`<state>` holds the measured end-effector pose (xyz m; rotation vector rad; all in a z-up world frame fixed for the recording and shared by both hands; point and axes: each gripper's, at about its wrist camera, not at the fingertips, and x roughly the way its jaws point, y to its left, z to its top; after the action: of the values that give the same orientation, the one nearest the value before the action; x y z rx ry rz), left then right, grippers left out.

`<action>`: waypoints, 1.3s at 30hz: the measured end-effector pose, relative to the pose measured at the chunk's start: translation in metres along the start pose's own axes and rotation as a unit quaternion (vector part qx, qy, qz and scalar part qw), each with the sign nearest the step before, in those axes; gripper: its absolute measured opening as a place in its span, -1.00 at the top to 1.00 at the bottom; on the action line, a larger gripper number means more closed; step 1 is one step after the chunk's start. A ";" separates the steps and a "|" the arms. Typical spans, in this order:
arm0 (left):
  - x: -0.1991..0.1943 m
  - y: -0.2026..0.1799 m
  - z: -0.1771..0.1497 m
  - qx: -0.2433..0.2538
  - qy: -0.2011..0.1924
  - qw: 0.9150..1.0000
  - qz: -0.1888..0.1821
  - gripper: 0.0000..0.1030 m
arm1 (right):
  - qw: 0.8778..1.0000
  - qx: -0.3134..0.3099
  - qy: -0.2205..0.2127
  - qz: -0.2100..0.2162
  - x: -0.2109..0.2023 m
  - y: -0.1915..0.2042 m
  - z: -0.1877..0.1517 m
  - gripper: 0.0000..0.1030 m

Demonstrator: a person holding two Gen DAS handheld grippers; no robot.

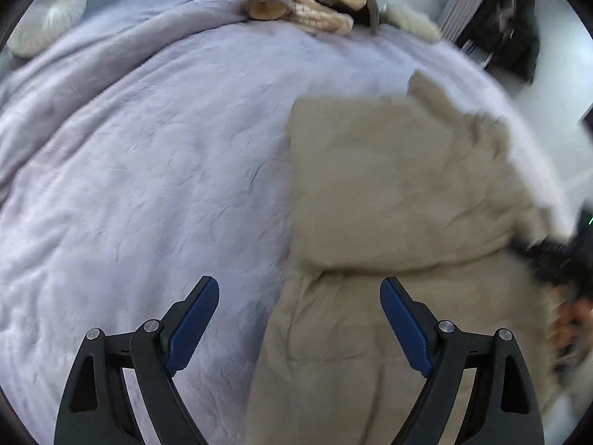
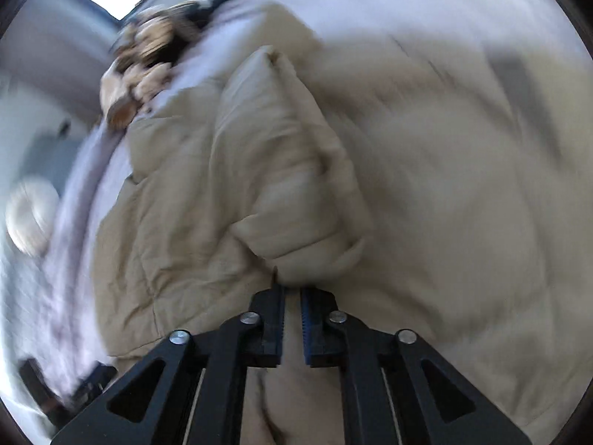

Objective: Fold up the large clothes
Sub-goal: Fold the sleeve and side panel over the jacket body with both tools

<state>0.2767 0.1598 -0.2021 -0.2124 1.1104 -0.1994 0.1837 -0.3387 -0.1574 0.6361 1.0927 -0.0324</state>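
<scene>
A beige padded coat [image 1: 400,185] lies spread on the right half of a lavender blanket [image 1: 148,167] that covers the bed. My left gripper [image 1: 300,285] hovers open over the coat's left edge, with nothing between its blue pads. In the right wrist view the coat [image 2: 178,215] fills the middle, and a puffy sleeve [image 2: 296,170] runs down toward me. My right gripper [image 2: 292,291] is shut on the sleeve's end, with beige fabric pinched between its tips. That view is blurred on its right side.
A pile of striped tan and brown clothes [image 1: 296,0] sits at the far edge of the bed. A round white cushion [image 1: 48,15] lies off to the far left. A hand [image 1: 570,319] shows at the right edge. Dark furniture [image 1: 507,26] stands beyond the bed.
</scene>
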 end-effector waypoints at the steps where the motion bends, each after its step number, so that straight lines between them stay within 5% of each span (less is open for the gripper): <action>1: 0.001 0.007 0.011 -0.015 -0.003 1.000 -0.011 -0.74 | 1.000 0.010 0.001 0.015 -0.001 -0.005 -0.001 0.80; 3: 0.017 0.023 0.041 -0.058 -0.003 0.997 -0.046 -0.74 | 0.999 0.013 0.005 0.033 -0.002 -0.004 -0.003 0.52; 4: 0.029 0.027 0.052 -0.073 0.004 0.995 -0.062 -0.74 | 0.999 0.014 0.005 0.047 -0.003 -0.002 -0.002 0.06; 6: 0.059 0.034 0.071 -0.105 0.029 0.990 -0.092 -0.74 | 0.998 0.018 -0.003 0.065 -0.009 0.006 0.003 -0.47; 9: 0.102 0.036 0.086 -0.139 0.076 0.981 -0.116 -0.70 | 0.997 0.023 -0.010 0.076 -0.009 0.016 0.010 -0.50; 10: 0.106 0.035 0.087 -0.141 0.076 0.980 -0.121 -0.56 | 0.997 0.033 -0.009 0.075 -0.003 0.017 0.015 -0.50; 12: 0.108 0.032 0.090 -0.141 0.074 0.976 -0.147 0.43 | 0.995 0.056 -0.006 0.082 0.001 0.014 0.025 -0.49; 14: 0.103 0.029 0.095 -0.129 0.064 0.979 -0.146 0.70 | 0.994 0.069 0.005 0.081 0.009 0.009 0.031 -0.05; 15: 0.098 0.026 0.099 -0.108 0.058 0.982 -0.143 0.73 | 0.995 0.069 0.013 0.075 0.013 0.011 0.032 0.80; 16: 0.094 0.024 0.102 -0.095 0.055 0.984 -0.139 0.73 | 0.994 0.070 0.014 0.079 0.015 0.015 0.032 0.93; 21: 0.098 0.018 0.109 -0.040 0.060 0.991 -0.113 0.73 | 0.996 0.057 0.006 0.063 -0.006 0.007 0.000 0.96; 24: 0.102 0.017 0.104 -0.050 0.058 0.991 -0.107 0.73 | 0.995 0.078 0.026 0.060 0.001 -0.008 -0.021 0.97; 27: 0.102 0.018 0.103 -0.049 0.058 0.991 -0.106 0.73 | 0.998 0.040 -0.012 0.037 -0.023 -0.003 -0.016 0.94; 29: 0.102 0.019 0.103 -0.049 0.062 0.991 -0.106 0.72 | 0.999 -0.007 -0.044 0.028 -0.040 0.007 0.000 0.52; 30: 0.102 0.019 0.102 -0.050 0.062 0.991 -0.105 0.72 | 0.998 -0.024 -0.046 0.033 -0.042 0.013 0.009 -0.19; 31: 0.102 0.019 0.103 -0.049 0.063 0.991 -0.103 0.73 | 0.998 -0.034 -0.045 0.041 -0.043 0.013 0.015 -0.62; 32: 0.102 0.019 0.103 -0.047 0.064 0.992 -0.101 0.72 | 0.997 -0.048 -0.037 0.054 -0.041 0.016 0.024 -0.63; 35: 0.102 0.017 0.103 -0.047 0.064 0.992 -0.096 0.72 | 0.996 -0.080 -0.007 0.041 -0.018 0.027 0.049 -0.61; 37: 0.101 0.016 0.103 -0.047 0.064 0.992 -0.094 0.72 | 0.996 -0.066 0.027 0.048 0.007 0.027 0.062 -0.39; 38: 0.100 0.016 0.104 -0.045 0.063 0.993 -0.093 0.72 | 0.996 -0.056 0.047 0.054 0.015 0.024 0.062 -0.16; 39: 0.098 0.015 0.104 -0.040 0.063 0.993 -0.092 0.72 | 0.995 -0.050 0.064 0.057 0.021 0.025 0.062 0.64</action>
<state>0.4137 0.1554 -0.2465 -0.3791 1.2252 -0.3351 0.2523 -0.3433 -0.1449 0.6164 1.1727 0.1625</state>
